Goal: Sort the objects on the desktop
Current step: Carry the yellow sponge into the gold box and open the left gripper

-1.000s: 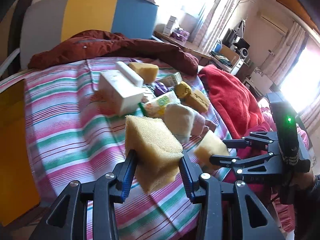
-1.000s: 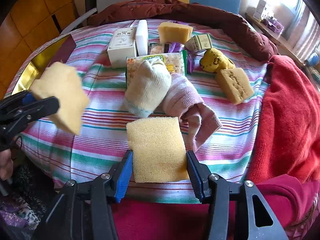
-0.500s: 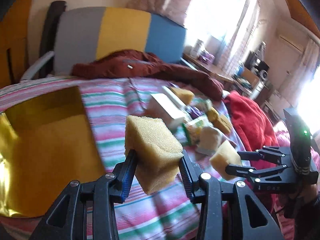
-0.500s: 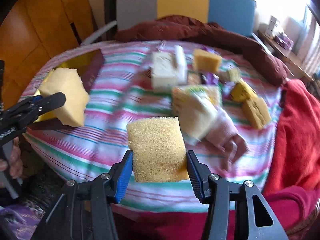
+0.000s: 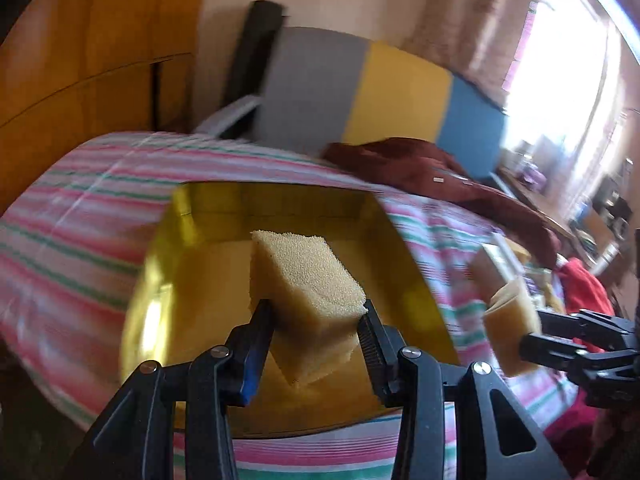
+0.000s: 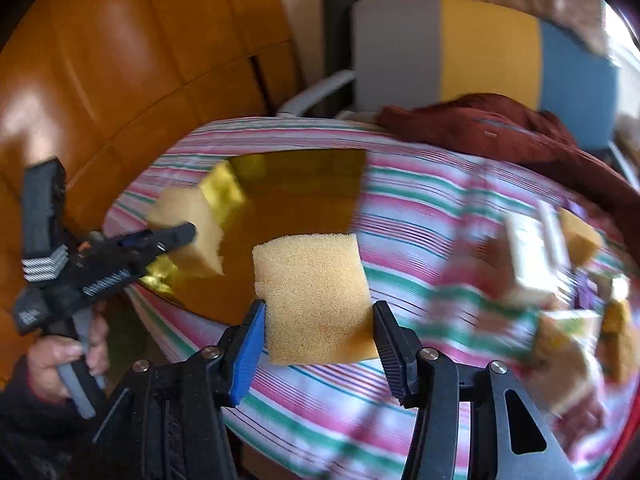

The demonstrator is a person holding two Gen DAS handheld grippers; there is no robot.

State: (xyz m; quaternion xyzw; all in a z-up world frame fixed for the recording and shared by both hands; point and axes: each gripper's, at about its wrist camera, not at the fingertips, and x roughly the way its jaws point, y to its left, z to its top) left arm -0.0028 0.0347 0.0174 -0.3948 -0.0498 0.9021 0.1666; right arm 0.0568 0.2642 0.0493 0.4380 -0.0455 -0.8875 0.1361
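Note:
My left gripper (image 5: 316,320) is shut on a yellow sponge block (image 5: 308,280) and holds it above the shiny gold tray (image 5: 200,280) on the striped cloth. My right gripper (image 6: 318,316) is shut on a second yellow sponge (image 6: 312,292), held in the air just right of the gold tray (image 6: 300,200). The left gripper with its sponge (image 6: 192,232) shows at the left of the right wrist view. The right gripper's sponge (image 5: 512,328) shows at the right of the left wrist view.
Blurred at the right of the right wrist view lie a white box (image 6: 532,256), another sponge (image 6: 580,236) and other small items. A maroon garment (image 6: 500,128) and a grey, yellow and blue headboard (image 6: 480,48) are behind. Orange wood panels (image 6: 120,60) stand at the left.
Both grippers have swung left with their sponges, from the pile of objects to the gold tray. The left sponge is now over the tray.

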